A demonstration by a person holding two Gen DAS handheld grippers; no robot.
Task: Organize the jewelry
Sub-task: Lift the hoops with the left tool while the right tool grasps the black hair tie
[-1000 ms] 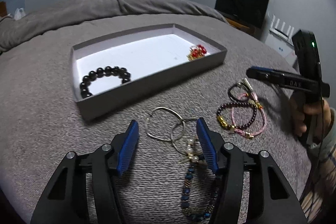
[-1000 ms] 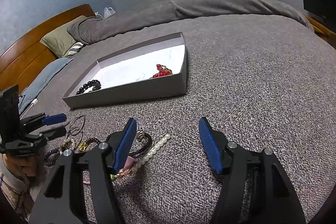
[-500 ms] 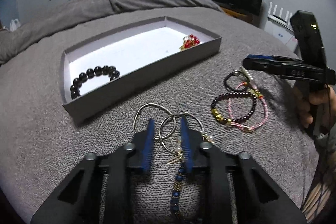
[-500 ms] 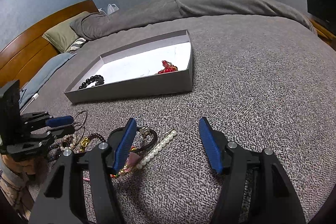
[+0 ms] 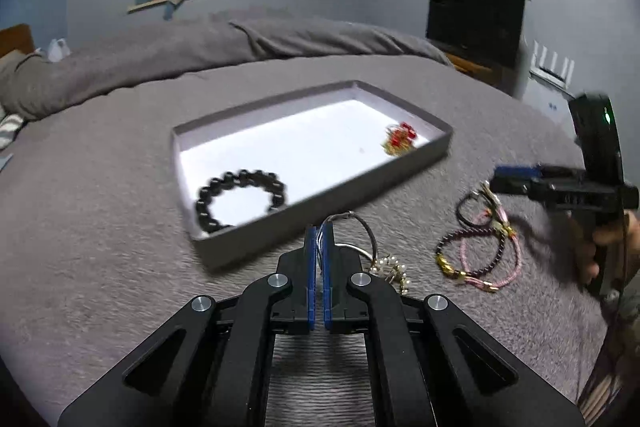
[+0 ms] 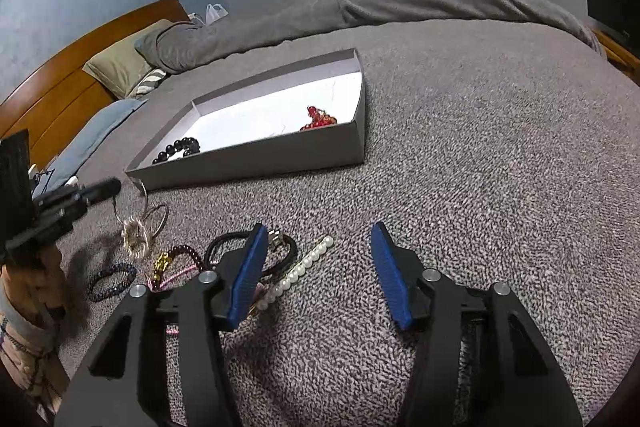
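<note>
My left gripper (image 5: 319,233) is shut on a silver hoop earring (image 5: 360,227) with a pearl cluster (image 5: 394,269) and holds it lifted just in front of the grey box (image 5: 320,219); it also shows in the right wrist view (image 6: 138,223). The box holds a black bead bracelet (image 5: 240,197) and a red piece (image 5: 400,139). My right gripper (image 6: 320,259) is open and empty above the bedspread. Near it lie a pearl strand (image 6: 300,271), a black cord (image 6: 248,247), a dark bead bracelet (image 5: 472,255) and a pink cord bracelet (image 5: 504,267).
A blue bead bracelet (image 6: 112,281) lies on the grey bedspread (image 6: 480,167) at the left. Pillows (image 6: 124,67) and a wooden headboard (image 6: 60,79) are at the far left. A dark screen (image 5: 476,19) stands beyond the bed's right edge.
My left gripper has shut on the hoop earring and lifted it off the bedspread toward the box. The blue bead bracelet stayed on the bedspread. My right gripper has hardly moved.
</note>
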